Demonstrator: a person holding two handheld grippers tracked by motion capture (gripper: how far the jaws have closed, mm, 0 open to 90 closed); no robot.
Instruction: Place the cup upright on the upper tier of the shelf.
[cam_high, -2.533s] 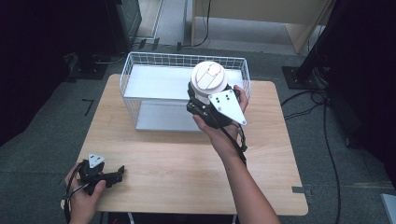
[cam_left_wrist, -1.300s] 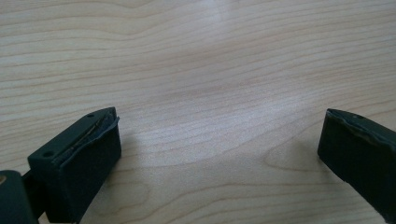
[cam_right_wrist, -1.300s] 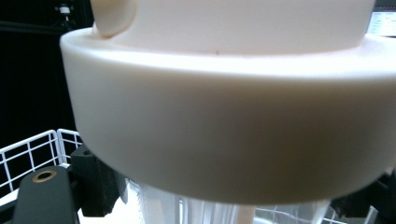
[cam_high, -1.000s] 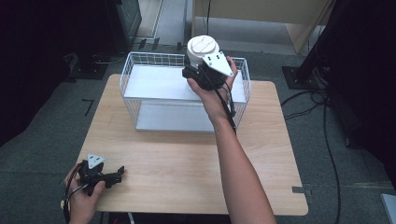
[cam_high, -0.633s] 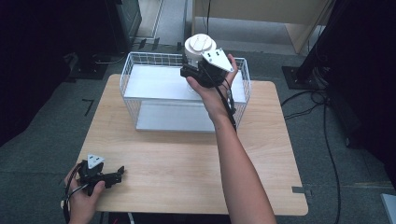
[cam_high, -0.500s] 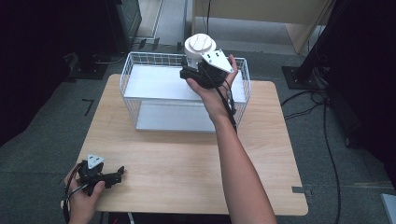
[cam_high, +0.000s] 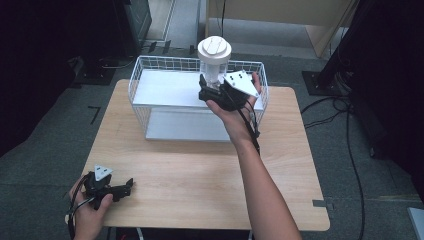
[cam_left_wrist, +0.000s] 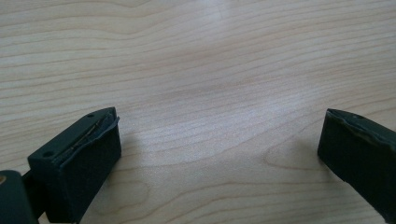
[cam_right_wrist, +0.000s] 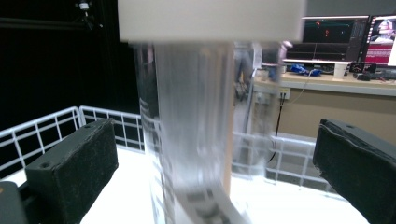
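R gripper (cam_high: 209, 91): jaws just opened wide, pads off clear jar w/ white lid (cam_right_wrist: 196, 116) | jar upright in wire basket (cam_high: 150, 75), between R jaws, long side up-down | L gripper (cam_left_wrist: 219, 154): wide, holds nothing, low over table (cam_high: 200, 170), far off.

Right gripper (cam_high: 207, 92) jaws just opened, releasing jar (cam_high: 214, 60) in basket (cam_high: 142, 75).

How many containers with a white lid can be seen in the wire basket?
1. The clear container with a white lid stands upright in the wire basket, toward its back right, between the jaws of the open right tool.
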